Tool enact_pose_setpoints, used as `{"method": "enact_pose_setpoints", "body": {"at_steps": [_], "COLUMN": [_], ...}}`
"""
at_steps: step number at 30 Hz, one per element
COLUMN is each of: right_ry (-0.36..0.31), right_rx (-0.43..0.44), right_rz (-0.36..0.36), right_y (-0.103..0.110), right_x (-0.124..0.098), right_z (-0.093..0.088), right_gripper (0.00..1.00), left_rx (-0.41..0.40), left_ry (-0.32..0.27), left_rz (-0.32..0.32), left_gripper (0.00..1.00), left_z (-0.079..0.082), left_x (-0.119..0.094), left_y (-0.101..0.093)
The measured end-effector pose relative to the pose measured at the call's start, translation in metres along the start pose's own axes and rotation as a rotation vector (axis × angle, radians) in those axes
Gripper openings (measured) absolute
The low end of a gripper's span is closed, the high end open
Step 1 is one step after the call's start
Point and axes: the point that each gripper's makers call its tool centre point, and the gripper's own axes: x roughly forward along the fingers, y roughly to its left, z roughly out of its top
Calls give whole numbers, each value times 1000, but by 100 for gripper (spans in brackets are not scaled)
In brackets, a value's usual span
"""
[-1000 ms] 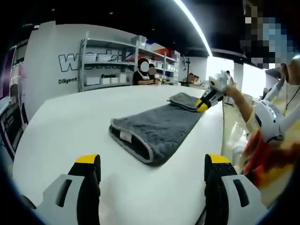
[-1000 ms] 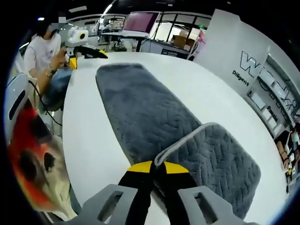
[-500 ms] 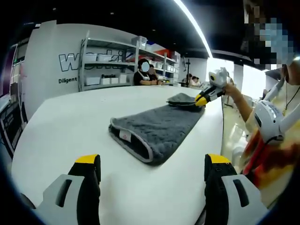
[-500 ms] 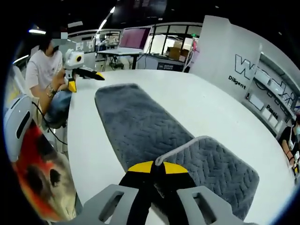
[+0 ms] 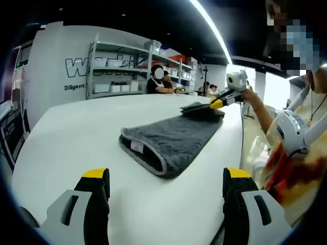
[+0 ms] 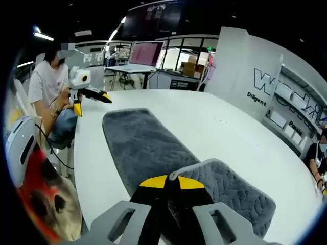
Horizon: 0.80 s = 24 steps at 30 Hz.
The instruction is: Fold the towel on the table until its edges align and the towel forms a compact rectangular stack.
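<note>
The white tabletop is the largest thing in the scene, and on it lies one grey towel, a long strip running from near the left gripper toward the far edge where the right gripper works. In the right gripper view the towel stretches away from the right gripper toward the left gripper.

The towel looks plush and limp, with a woven zigzag pile and a paler bound hem. It is judged light and soft: it will drape and sag from whatever point is pinched, and will not hold a crease unless it is laid flat. The hem at a corner is the soundest place to take hold, since the binding is firmer than the pile and gives the fold an edge to line up against.

The right gripper's jaws are closed on the towel's hem at its end, which rides raised above the tabletop with a flap already turned over. The left gripper's jaws stand wide apart, holding nothing, above bare tabletop just short of the towel's near end, which carries a small label.

By count there is one tabletop, one towel, two grippers and one label.
</note>
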Motion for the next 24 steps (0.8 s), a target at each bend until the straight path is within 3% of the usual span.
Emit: {"method": "enact_pose_setpoints", "body": {"at_steps": [24], "right_ry": [-117], "right_rx": [-42], "right_rz": [61], "right_y": [26], "right_x": [18], "right_z": [50], "right_gripper": [2], "left_rx": [-6], "left_ry": [-3], "left_rz": [-4], "left_gripper": [90], "left_z": [-6], "left_x": [-4], "left_y": [-2]}}
